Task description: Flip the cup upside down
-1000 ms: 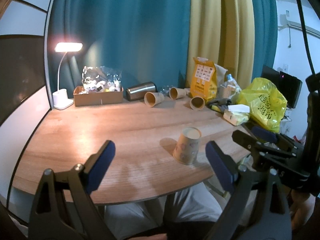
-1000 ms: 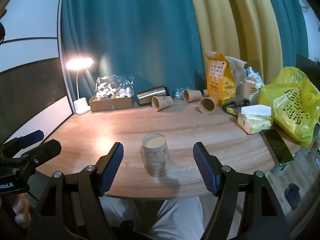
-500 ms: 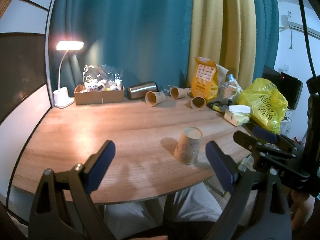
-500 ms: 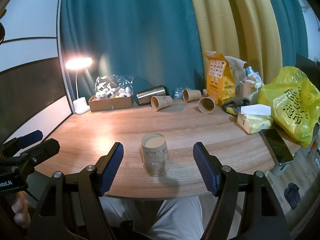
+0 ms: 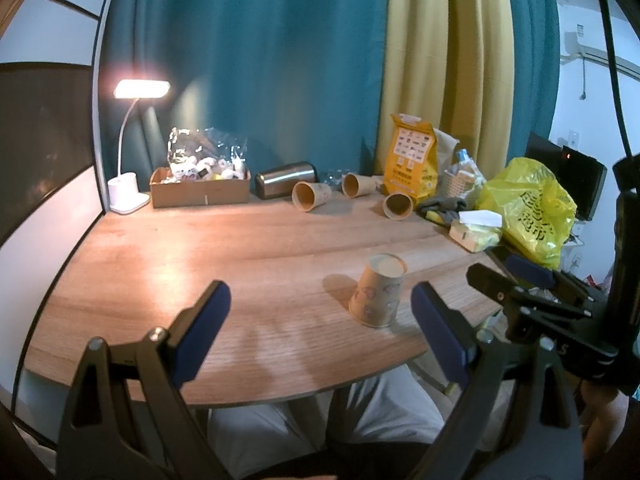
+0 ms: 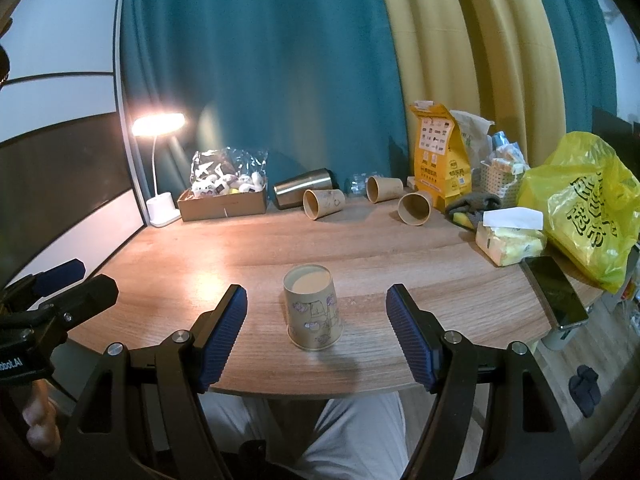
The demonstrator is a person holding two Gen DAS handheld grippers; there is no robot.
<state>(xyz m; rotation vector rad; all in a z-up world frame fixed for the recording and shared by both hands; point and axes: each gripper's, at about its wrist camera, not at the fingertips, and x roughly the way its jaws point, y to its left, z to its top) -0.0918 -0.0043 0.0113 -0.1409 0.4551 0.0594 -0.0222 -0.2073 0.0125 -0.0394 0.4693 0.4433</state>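
A patterned paper cup [image 6: 314, 308] stands upside down, base up, near the front edge of the wooden table [image 6: 248, 248]. It also shows in the left wrist view [image 5: 378, 297]. My right gripper [image 6: 316, 330] is open and empty, held back from the cup, with a jaw to each side of it. My left gripper [image 5: 320, 330] is open and empty, with the cup just inside its right jaw line. The right gripper's body [image 5: 532, 300] shows at the right of the left wrist view.
Three paper cups [image 6: 323, 203] lie on their sides at the back, beside a steel tumbler [image 6: 302, 192]. A cardboard box [image 6: 222, 200] and a lit lamp [image 6: 160, 128] stand back left. A yellow bag [image 6: 582, 208], tissues [image 6: 510, 236] and a phone [image 6: 556, 292] lie right.
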